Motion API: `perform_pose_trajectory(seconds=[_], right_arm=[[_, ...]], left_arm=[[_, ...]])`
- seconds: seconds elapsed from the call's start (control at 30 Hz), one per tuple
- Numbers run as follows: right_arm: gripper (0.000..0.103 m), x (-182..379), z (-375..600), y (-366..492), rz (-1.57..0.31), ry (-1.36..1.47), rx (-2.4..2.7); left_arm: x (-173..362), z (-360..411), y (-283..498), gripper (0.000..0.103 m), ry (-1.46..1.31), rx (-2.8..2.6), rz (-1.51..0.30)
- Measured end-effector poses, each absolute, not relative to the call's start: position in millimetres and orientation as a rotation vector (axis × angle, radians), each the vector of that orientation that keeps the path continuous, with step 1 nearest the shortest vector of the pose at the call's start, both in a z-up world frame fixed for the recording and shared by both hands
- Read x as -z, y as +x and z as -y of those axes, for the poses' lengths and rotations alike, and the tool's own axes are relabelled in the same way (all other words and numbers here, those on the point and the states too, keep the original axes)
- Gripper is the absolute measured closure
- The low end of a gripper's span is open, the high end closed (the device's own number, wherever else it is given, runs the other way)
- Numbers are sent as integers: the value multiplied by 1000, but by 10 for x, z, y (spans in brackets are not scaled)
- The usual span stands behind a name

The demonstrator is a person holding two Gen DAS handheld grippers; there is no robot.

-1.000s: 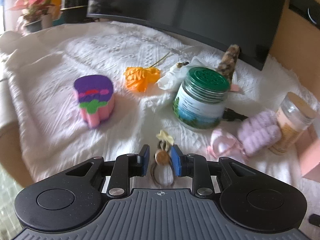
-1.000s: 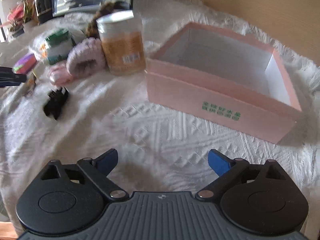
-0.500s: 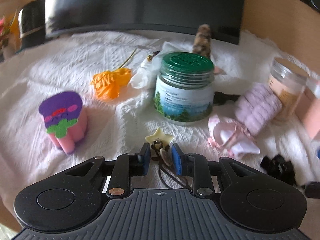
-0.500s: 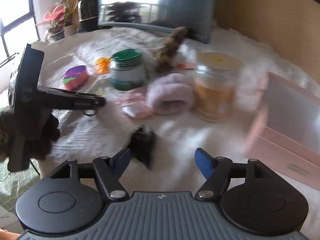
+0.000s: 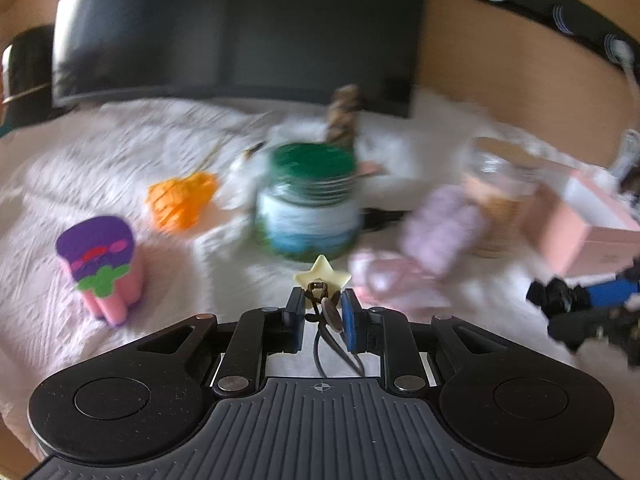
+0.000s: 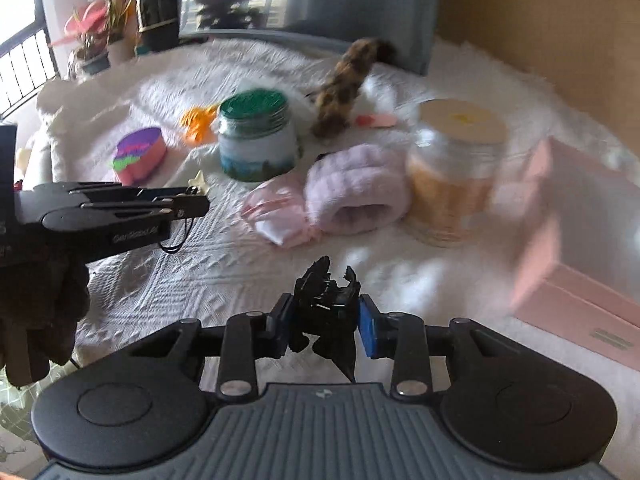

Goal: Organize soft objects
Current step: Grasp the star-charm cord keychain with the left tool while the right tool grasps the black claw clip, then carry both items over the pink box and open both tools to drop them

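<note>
Toothed black hair claw [image 6: 326,304] clamped in the right gripper [image 6: 323,326] jaws.

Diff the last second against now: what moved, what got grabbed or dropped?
The right gripper swung from the pink box toward the clutter, and its jaws have just been closing around the black hair claw, now clamped between the fingers. The left gripper keeps its grip on the star hair tie, jaws just closing slightly further. Green-lidded jar, purple sponge, lilac band: unmoved.
</note>
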State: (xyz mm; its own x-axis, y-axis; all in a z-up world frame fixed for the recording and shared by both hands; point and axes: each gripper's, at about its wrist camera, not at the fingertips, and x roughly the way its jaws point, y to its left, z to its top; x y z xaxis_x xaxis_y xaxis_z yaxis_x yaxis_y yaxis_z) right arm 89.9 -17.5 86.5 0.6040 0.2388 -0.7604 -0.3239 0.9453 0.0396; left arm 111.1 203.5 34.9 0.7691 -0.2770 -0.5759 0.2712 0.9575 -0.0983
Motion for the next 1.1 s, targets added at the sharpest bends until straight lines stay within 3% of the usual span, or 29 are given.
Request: perform_pose_trajectory(seconds=[0.4,0.8,0.9,1.03,1.1], right_arm=[[69,-1119,1281,136,-803,-163,-38],[70,-1279,1916,-110,-704,-54,125],[70,-1278,2029,-101,-701,-35,149],[70,-1256,2135,-76,-708,-19,174],[70,-1248,2159,-64,-710,-24,170]], left_arm=[[-799,-744,681,81,-9,845,-764],[-1760,727,1809,80,-6,961,-600],[-1564,965,2195,77,-28,943,-721],[-1019,1279,2257,79,248,725,-742],[-894,1227,2271,79,174,756,-803]])
